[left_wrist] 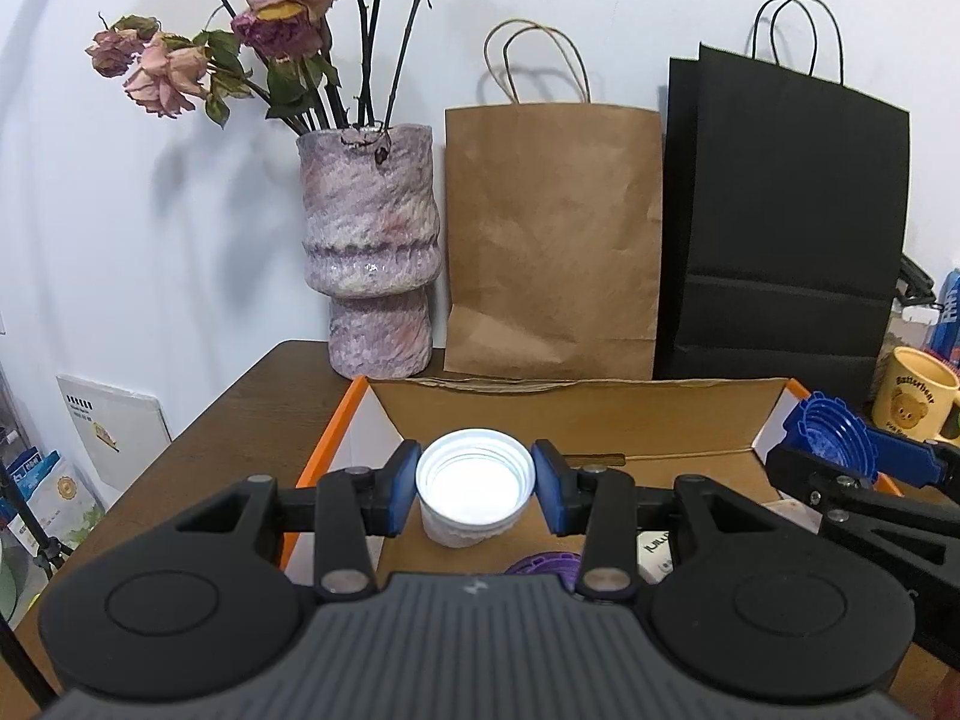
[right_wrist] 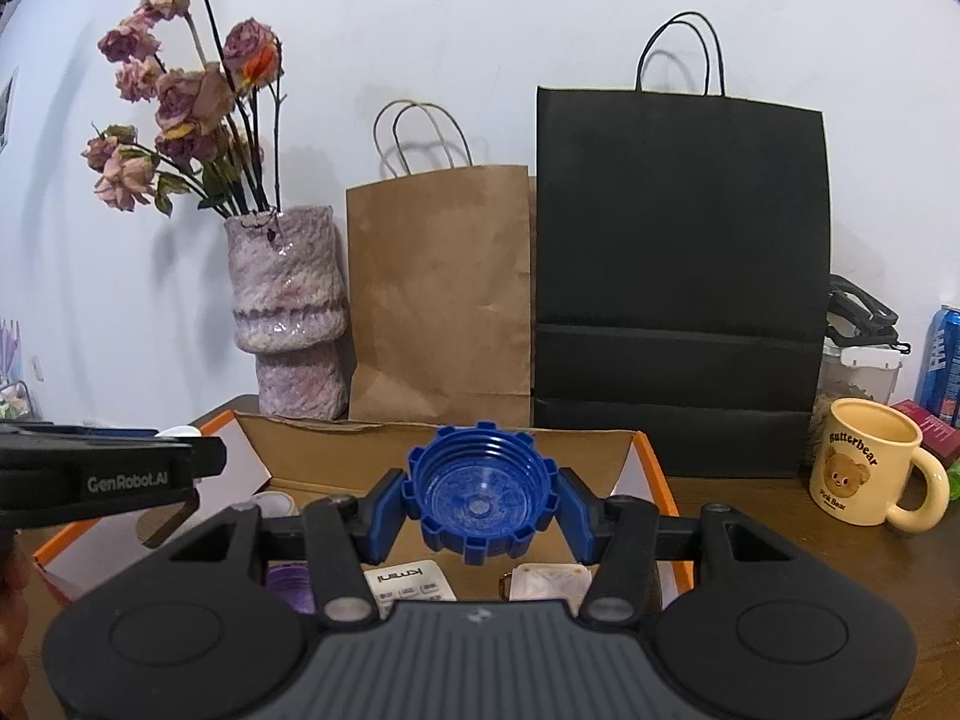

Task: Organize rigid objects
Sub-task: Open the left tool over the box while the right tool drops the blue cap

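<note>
above the open cardboard box [left_wrist: 576, 414] at the middle of the desk [left_wrist: 240, 414], the left gripper [left_wrist: 474, 483] holds a white threaded cap [left_wrist: 474, 495], hollow side toward the camera, with both blue pads pressed against its rim; the jaws are closed as far as the cap allows. in the right wrist view, the right gripper [right_wrist: 480, 504] clamps a blue notched cap [right_wrist: 480, 498] in the same way, its ribbed interior facing the camera and its pads touching opposite sides. both caps hang over the box interior, clear of its floor. on the box floor lie a purple cap [right_wrist: 288, 585], a white printed packet [right_wrist: 408, 585] and a pale square item [right_wrist: 549, 582]; a small white ring-shaped object [right_wrist: 276, 504] sits toward the box's far left corner. along the desk's far edge, against the wall, stand a mottled pink vase [right_wrist: 288, 312] of dried roses [right_wrist: 180, 102] at the left corner, a brown paper bag [right_wrist: 441, 294] beside it, and a black paper bag [right_wrist: 681, 276] to the right. near the desk's right edge stand a cream bear mug [right_wrist: 864, 471] and, behind it, a blue can [right_wrist: 945, 360].
</note>
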Demonstrator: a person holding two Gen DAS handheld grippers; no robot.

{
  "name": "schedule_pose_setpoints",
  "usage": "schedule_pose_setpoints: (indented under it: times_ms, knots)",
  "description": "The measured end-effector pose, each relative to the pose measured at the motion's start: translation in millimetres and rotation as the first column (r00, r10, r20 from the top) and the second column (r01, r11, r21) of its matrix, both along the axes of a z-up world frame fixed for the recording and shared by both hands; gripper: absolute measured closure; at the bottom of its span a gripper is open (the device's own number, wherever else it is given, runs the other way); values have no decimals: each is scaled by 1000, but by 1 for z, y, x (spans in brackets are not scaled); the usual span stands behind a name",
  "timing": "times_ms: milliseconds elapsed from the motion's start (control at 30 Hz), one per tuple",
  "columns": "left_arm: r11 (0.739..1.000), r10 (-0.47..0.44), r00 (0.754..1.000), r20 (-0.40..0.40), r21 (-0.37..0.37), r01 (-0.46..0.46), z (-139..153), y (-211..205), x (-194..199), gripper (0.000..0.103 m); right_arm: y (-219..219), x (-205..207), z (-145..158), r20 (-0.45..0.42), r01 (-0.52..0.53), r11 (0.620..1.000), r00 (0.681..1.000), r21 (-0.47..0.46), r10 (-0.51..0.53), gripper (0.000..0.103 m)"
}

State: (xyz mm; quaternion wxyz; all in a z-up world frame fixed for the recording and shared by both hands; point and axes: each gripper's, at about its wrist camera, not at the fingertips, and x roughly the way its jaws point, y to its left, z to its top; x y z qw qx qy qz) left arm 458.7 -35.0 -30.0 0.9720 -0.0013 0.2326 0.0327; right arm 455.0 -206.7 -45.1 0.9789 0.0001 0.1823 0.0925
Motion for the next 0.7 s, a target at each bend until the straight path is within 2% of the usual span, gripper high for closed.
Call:
schedule_pose_setpoints:
  times_ms: [567, 633, 667, 700]
  knots:
    - [999, 4, 1000, -17, 41, -4, -9, 1, 15, 59, 4, 21, -12, -46, -17, 1000, 999, -23, 16, 50]
    - [998, 15, 1000, -8, 54, -14, -8, 0, 13, 39, 3, 21, -12, -43, -14, 1000, 999, -22, 13, 46]
    - [998, 24, 1000, 1, 60, -24, -8, 0, 12, 19, 3, 21, -12, -42, -6, 1000, 999, -26, 4, 32]
    - [997, 38, 999, 14, 68, -39, -7, 0, 11, 8, 3, 21, -12, -34, 4, 1000, 999, -29, -5, 23]
